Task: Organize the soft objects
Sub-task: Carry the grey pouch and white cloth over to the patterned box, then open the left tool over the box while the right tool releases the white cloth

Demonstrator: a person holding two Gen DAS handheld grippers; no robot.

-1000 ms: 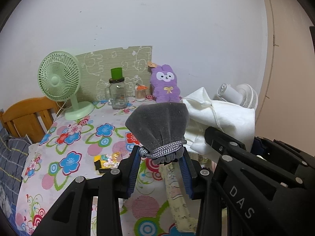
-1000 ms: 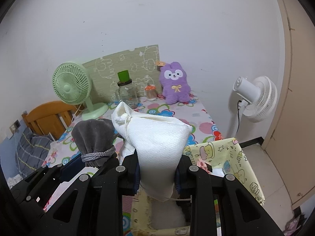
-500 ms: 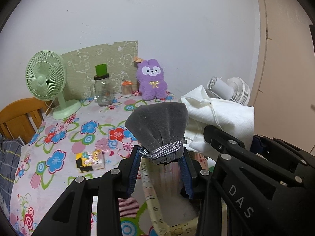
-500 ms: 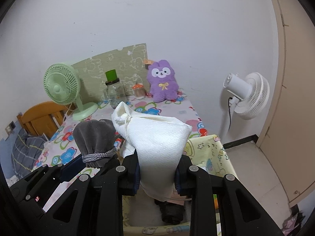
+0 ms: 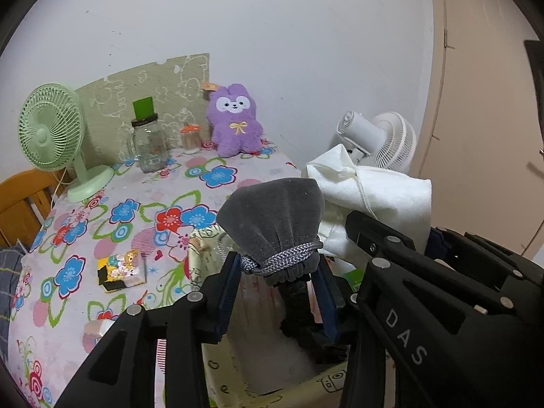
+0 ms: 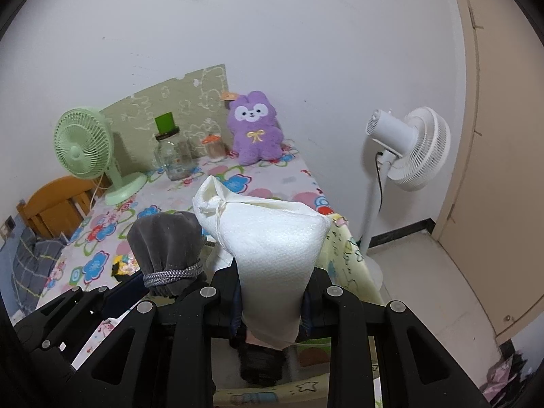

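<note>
Gripping a grey pouch (image 5: 272, 217) in the left tool (image 5: 277, 284), a white pouch (image 6: 272, 255) in the right tool (image 6: 270, 302), side by side.

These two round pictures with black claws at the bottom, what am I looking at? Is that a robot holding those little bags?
No robot: a person carries a hand-held two-finger gripper in each hand, and each gripper has a wide-angle camera looking forward along its fingers. That bends the pictures round.

One view is from the left gripper, which is shut on a grey velvet pouch tied with a grey cord. The other is from the right gripper, shut on a white cloth bag. Each gripper shows in the other's view.

Both bags are held above a pale yellow fabric bin beside a table with a flowered cloth. On the table stand a green fan, a glass jar and a purple plush bunny. A white fan stands on the floor.
</note>
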